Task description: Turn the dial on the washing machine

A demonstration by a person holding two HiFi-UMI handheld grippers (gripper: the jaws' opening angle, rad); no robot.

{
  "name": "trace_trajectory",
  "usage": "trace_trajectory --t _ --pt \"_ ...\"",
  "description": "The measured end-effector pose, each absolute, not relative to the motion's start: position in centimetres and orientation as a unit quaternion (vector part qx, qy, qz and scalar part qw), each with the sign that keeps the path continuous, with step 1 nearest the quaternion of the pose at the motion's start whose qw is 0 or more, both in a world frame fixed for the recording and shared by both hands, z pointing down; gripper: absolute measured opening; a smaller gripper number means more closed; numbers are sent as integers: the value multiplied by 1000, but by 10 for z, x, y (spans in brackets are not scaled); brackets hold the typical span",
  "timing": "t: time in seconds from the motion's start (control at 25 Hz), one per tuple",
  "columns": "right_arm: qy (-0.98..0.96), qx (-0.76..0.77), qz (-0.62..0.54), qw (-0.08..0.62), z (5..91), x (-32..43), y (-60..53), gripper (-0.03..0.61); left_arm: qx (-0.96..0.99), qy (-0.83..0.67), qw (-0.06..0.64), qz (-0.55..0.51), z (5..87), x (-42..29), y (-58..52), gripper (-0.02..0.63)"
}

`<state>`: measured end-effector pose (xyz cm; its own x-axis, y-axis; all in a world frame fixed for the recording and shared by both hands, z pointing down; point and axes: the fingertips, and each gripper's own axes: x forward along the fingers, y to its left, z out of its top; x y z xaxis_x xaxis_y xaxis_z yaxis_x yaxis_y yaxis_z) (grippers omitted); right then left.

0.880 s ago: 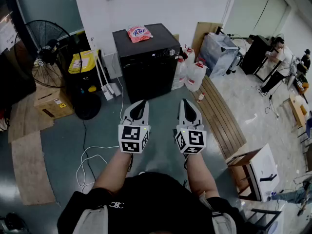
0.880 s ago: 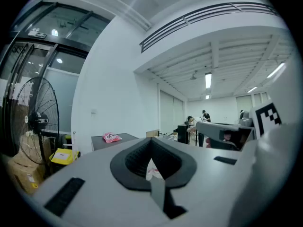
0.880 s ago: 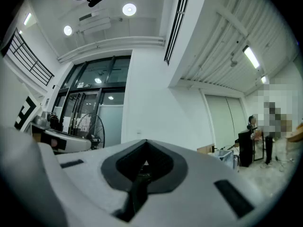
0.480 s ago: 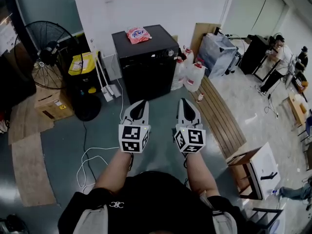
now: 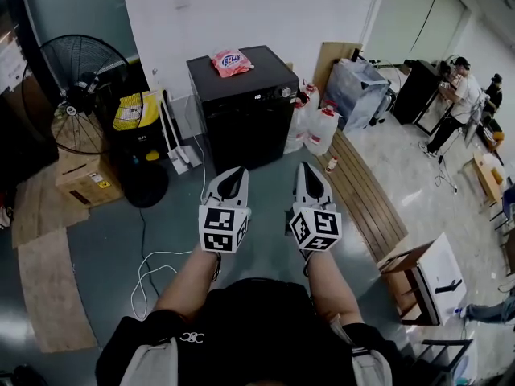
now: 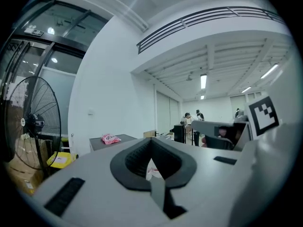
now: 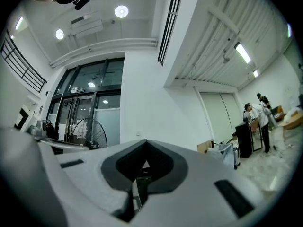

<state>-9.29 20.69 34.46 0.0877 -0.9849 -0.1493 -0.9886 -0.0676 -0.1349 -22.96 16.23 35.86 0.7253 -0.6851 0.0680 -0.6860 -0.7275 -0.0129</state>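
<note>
Where the washing machine (image 5: 245, 115) stands, jugs (image 5: 322, 129) sit just beside.

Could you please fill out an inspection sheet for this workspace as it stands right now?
Surface: grey floor, with cardboard sheets laid at the left.
Job's things: black washing machine against the wall; its dial is too small to make out.
Clutter: pink packet on the machine; jugs beside it; fan and cardboard box at the left.
Grippers: left tongs and right tongs both shut, empty, short of the machine.
Cables: white cable looped on the floor.
Surroundings: people at the right; wooden planks.
</note>
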Motion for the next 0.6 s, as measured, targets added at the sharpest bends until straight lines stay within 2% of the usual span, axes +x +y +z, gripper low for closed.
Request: trace_trajectory --t 0.24,0.6 --pt "669 -738 18 87 351 -108 194 0 932 -361 10 30 366 -241 142 -5" --pt "674 -733 34 84 349 -91 162 0 931 -366 -1 5 362 -228 108 -5"
